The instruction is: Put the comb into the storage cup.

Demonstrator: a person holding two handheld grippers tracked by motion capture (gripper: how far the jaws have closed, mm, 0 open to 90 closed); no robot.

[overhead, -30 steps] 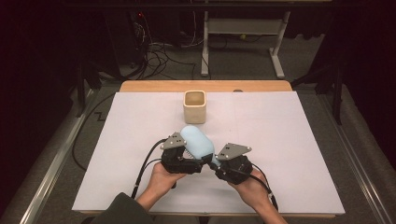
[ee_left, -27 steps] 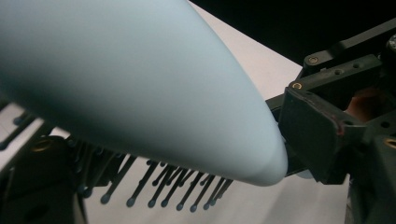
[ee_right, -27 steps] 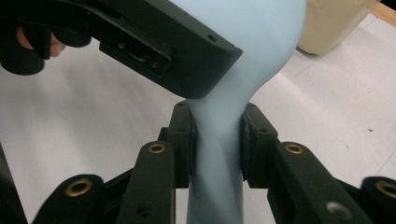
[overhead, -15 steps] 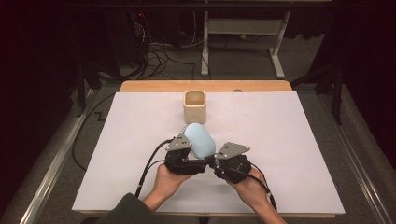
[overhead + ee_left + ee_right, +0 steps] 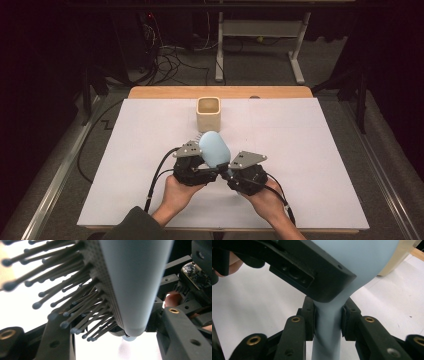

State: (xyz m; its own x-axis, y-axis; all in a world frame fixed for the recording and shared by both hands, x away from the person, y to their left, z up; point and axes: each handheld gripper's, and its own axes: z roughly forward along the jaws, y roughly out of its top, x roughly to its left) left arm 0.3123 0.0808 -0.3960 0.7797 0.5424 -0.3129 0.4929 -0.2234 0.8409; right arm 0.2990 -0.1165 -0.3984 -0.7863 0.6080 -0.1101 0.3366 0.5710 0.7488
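Low and centre in the high view, a pale blue hairbrush (image 5: 215,148) is held between two hand-held tools. The right gripper (image 5: 328,322) is clamped on its smooth, narrow handle; the left gripper (image 5: 107,340) has just been closing across the broad head, bristle face on one side, matt back on the other. Its long axis tilts up-frame toward the square cream cup (image 5: 208,113) on the white table (image 5: 310,150), well apart.

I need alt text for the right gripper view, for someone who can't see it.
The right gripper clamps the pale blue handle of a hairbrush, which rises up the frame. The black left gripper crosses in front of the brush head, above a white table cover; a beige cup sits behind.
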